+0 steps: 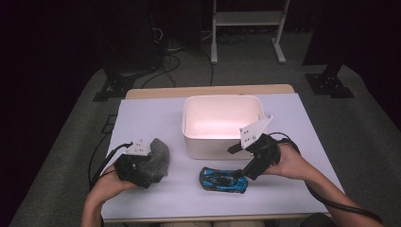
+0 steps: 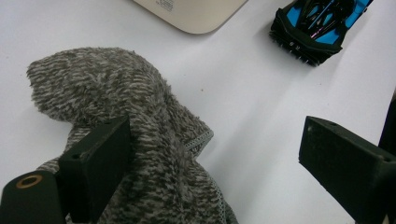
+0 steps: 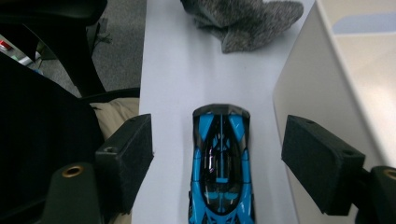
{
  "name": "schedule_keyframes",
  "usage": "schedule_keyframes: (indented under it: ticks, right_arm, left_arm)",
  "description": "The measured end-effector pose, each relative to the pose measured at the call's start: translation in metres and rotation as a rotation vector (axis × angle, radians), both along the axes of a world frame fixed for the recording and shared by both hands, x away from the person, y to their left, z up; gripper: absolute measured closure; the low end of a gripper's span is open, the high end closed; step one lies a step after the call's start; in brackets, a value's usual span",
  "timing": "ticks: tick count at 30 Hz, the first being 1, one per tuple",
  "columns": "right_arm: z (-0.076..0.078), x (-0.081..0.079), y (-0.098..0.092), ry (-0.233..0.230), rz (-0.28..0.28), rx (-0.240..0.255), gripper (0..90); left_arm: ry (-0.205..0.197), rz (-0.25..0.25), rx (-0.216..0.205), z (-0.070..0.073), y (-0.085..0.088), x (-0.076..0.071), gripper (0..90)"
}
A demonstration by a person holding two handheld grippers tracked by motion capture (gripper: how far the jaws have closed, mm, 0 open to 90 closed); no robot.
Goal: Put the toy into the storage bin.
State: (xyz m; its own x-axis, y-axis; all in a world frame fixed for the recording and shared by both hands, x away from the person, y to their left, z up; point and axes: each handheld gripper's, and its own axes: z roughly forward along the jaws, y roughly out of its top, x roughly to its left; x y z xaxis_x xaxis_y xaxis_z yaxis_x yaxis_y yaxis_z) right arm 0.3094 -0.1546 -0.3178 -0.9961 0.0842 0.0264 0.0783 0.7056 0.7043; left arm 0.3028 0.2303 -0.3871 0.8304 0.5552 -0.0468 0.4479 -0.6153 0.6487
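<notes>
One blue toy car (image 1: 222, 179) lies on the white table cover (image 1: 142, 118) near the front edge, between the wide-apart jaws of the right gripper (image 1: 240, 174), untouched (no lettering legible on it). One fuzzy grey cloth (image 1: 158, 158) lies to its left; the left gripper (image 1: 150, 177) stands wide, one pad against the cloth. Farther back, one white bin (image 1: 222, 101) sits empty; a label on its base is unreadable.

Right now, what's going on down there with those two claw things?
Right gripper jaws open, straddling blue toy car, not gripping. Left gripper open at grey fuzzy cloth. White plastic bin close behind car.
</notes>
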Motion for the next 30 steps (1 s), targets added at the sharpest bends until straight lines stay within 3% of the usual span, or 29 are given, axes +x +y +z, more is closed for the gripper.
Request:
schedule_keyframes:
  ticks: [12,20,23,30]
  right_arm:
    - [-0.048,-0.003,0.005,0.029,-0.015,-0.009,19.2]
    - [-0.080,-0.002,0.016,0.019,-0.029,-0.056,17.7]
    - [-0.088,0.001,0.017,0.031,-0.036,-0.060,17.0]
    - [-0.103,0.004,0.017,0.008,-0.050,-0.090,15.6]
  left_arm:
    - [0.000,0.004,0.006,0.000,0.000,0.000,8.2]
    - [0.000,0.004,0.007,0.000,0.000,-0.001,8.2]
    - [0.002,0.004,0.006,0.000,0.000,-0.001,8.2]
    - [0.004,0.000,0.007,-0.001,0.000,-0.001,8.2]
